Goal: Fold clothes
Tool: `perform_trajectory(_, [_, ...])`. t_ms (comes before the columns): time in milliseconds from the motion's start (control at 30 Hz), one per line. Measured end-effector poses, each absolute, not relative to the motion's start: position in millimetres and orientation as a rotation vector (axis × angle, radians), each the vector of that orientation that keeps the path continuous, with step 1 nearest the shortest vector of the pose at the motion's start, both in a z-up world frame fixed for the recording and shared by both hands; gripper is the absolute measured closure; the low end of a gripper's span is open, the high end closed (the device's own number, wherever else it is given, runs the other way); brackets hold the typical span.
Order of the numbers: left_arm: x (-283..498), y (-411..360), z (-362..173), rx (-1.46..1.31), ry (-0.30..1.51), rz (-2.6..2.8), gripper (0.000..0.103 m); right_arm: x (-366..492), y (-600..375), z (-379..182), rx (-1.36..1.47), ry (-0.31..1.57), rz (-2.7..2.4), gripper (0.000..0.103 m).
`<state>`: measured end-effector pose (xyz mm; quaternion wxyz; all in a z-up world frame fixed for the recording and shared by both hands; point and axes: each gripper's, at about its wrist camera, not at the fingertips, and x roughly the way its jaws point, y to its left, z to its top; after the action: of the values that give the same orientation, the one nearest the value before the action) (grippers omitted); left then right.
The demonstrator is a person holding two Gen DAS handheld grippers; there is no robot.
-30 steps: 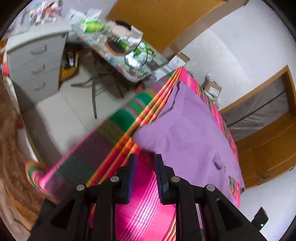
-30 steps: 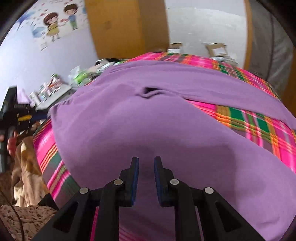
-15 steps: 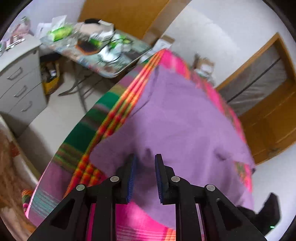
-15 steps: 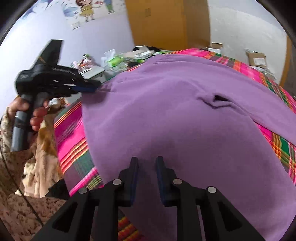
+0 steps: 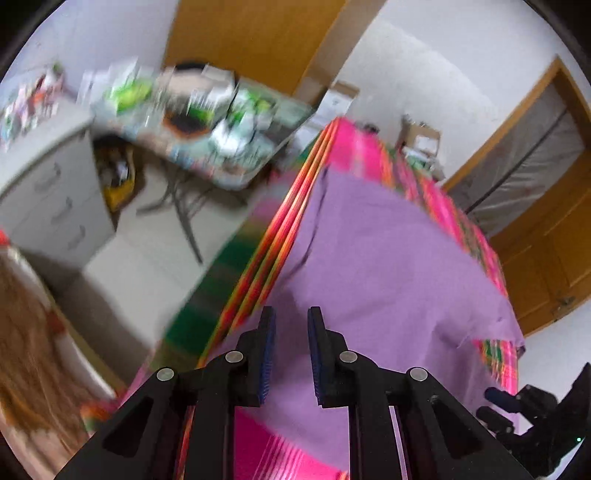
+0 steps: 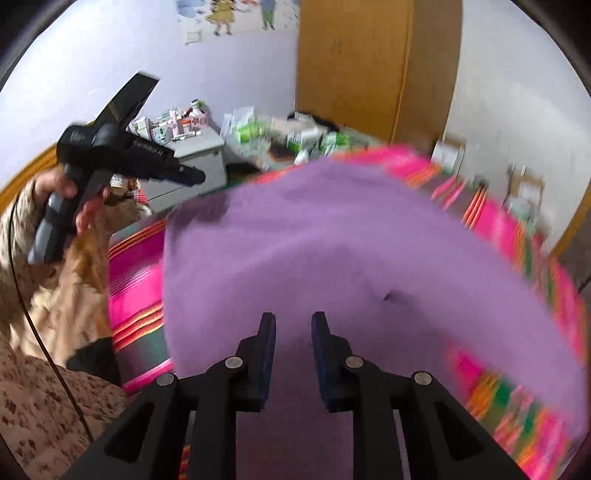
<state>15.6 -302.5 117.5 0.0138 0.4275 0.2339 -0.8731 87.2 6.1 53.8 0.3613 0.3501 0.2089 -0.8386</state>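
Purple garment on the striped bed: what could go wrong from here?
The purple garment reaches the near-left edge of the striped blanket, so a pull that way could drag it off. Both grippers, left and right, show jaws apart with nothing between them, and a hasty regrasp may pinch blanket too.

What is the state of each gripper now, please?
Left gripper: open, holding nothing, above the purple cloth.
Right gripper: open, jaws just widened, nothing between them.

grey drawer unit [image 5: 55, 192] left, small boxes on top | cluttered folding table [image 5: 207, 129] beside it | wooden wardrobe [image 6: 369, 62] behind | cartoon wall sticker [image 6: 236, 14] | cardboard boxes [image 5: 421, 134] by far wall
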Motion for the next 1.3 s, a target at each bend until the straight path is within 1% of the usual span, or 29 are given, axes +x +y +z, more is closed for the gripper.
perform_trajectory(33, [10, -301, 128, 1.305, 0.707, -2.746, 0.085, 84, 8, 62, 0.874, 0.54, -2.177, 0.082])
perform_trajectory(200, [-19, -288, 179, 1.191, 0.639, -2.888, 0.085, 45, 29, 104, 0.836, 0.304, -2.283, 0.082])
perform_trajectory(300, [-35, -278, 211, 1.107, 0.539, -2.973, 0.085, 22, 44, 137, 0.785, 0.218, -2.386, 0.082])
perform_trajectory(333, [-41, -275, 221, 1.079, 0.504, -2.999, 0.083, 15, 46, 149, 0.755, 0.219, -2.408, 0.082])
perform_trajectory(433, [-64, -267, 243, 1.015, 0.416, -3.047, 0.083, -4, 46, 176, 0.653, 0.256, -2.464, 0.081])
perform_trajectory(600, [-113, -252, 243, 1.129, 0.264, -3.043, 0.083, -58, 50, 189, 0.691, 0.237, -2.527, 0.08])
perform_trajectory(667, [-130, -245, 233, 1.193, 0.216, -3.032, 0.083, -83, 49, 179, 0.744, 0.24, -2.508, 0.08])
perform_trajectory(733, [-150, -236, 215, 1.227, 0.115, -3.009, 0.083, -108, 47, 163, 0.809, 0.251, -2.483, 0.079])
perform_trajectory(867, [-178, -226, 176, 1.385, 0.126, -2.977, 0.083, -144, 42, 109, 0.949, 0.33, -2.437, 0.079])
perform_trajectory(900, [-184, -223, 166, 1.428, 0.103, -2.961, 0.083, -151, 40, 96, 0.966, 0.353, -2.42, 0.079])
perform_trajectory(1033, [-205, -205, 133, 1.53, -0.108, -2.916, 0.083, -175, 38, 51, 1.055, 0.37, -2.354, 0.076])
perform_trajectory(1100, [-214, -197, 119, 1.543, -0.225, -2.884, 0.083, -185, 39, 37, 1.102, 0.345, -2.328, 0.072])
perform_trajectory(1133, [-218, -192, 112, 1.557, -0.281, -2.88, 0.083, -190, 40, 32, 1.116, 0.334, -2.326, 0.066])
perform_trajectory(1167, [-221, -191, 108, 1.57, -0.298, -2.873, 0.083, -195, 41, 27, 1.125, 0.326, -2.326, 0.061])
perform_trajectory(1300, [-238, -192, 84, 1.627, -0.359, -2.782, 0.083, -213, 41, 7, 1.158, 0.325, -2.31, 0.059])
